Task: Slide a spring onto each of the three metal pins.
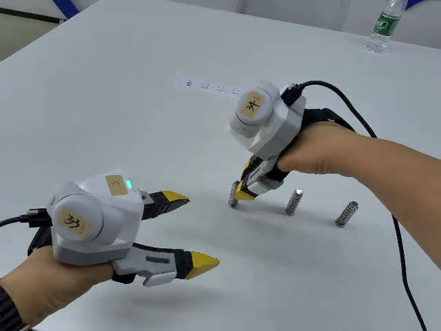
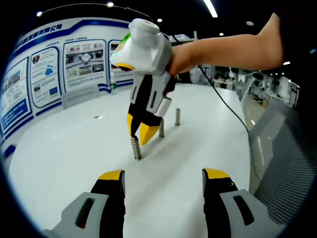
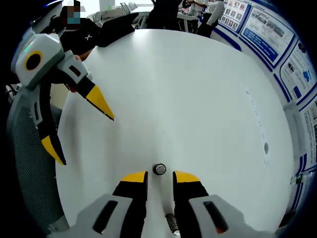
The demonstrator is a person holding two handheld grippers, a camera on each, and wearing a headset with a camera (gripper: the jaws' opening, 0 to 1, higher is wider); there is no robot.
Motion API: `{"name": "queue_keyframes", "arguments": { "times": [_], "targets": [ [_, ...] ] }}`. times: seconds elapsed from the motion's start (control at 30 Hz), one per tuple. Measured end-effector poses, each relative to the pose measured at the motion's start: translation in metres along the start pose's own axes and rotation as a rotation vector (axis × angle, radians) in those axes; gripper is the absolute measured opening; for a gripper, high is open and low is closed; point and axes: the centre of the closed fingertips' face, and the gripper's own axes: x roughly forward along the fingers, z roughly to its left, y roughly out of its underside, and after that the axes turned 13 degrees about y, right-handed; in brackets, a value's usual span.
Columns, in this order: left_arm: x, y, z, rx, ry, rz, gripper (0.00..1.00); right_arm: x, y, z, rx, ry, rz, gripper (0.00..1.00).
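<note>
While L gripper (image 1: 191, 229) hovers wide open over table (image 1: 138, 103) near side, R gripper (image 1: 242, 192) (jaws narrowly apart) straddles leftmost sprung pin (image 1: 233, 195); two more pins (image 1: 294, 201) beside.

White matte tabletop (image 1: 103, 103). Blue-trimmed poster boards (image 2: 54, 69) line the wall (image 2: 29, 44) behind it. Overhead, strip lights (image 2: 211, 8) lit.

Springs (image 1: 294, 202): three (each upright, right of centre)
Grippers: two, left gripper (image 1: 195, 229), right gripper (image 1: 241, 192)
Bottle (image 1: 384, 26): one, upper right
Power strip (image 1: 207, 87): one
</note>
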Motion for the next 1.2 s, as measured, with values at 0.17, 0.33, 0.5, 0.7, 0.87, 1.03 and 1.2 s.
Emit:
{"name": "queue_keyframes", "arguments": {
  "times": [0.17,0.33,0.5,0.7,0.87,1.03,1.2],
  "targets": [
    [0.001,-0.003,0.000,0.004,0.001,0.000,0.65,-0.007,0.004,-0.002,0.022,0.015,-0.019,0.23],
    [0.002,-0.005,0.000,0.008,0.002,0.000,0.65,-0.018,0.006,-0.003,0.049,0.034,-0.051,0.24],
    [0.003,-0.007,-0.001,0.012,0.003,0.002,0.65,-0.031,0.007,-0.002,0.077,0.058,-0.092,0.26],
    [0.003,-0.009,0.000,0.017,-0.001,0.000,0.65,-0.043,0.008,-0.006,0.123,0.083,-0.144,0.28],
    [0.004,-0.013,-0.001,0.024,0.001,-0.002,0.66,-0.055,0.014,-0.005,0.159,0.103,-0.174,0.29],
    [0.005,-0.016,-0.001,0.025,-0.001,-0.006,0.66,-0.068,0.019,-0.005,0.219,0.124,-0.226,0.31],
    [0.005,-0.018,-0.002,0.028,-0.003,-0.007,0.66,-0.081,0.027,-0.005,0.264,0.139,-0.268,0.32]
  ]
}}
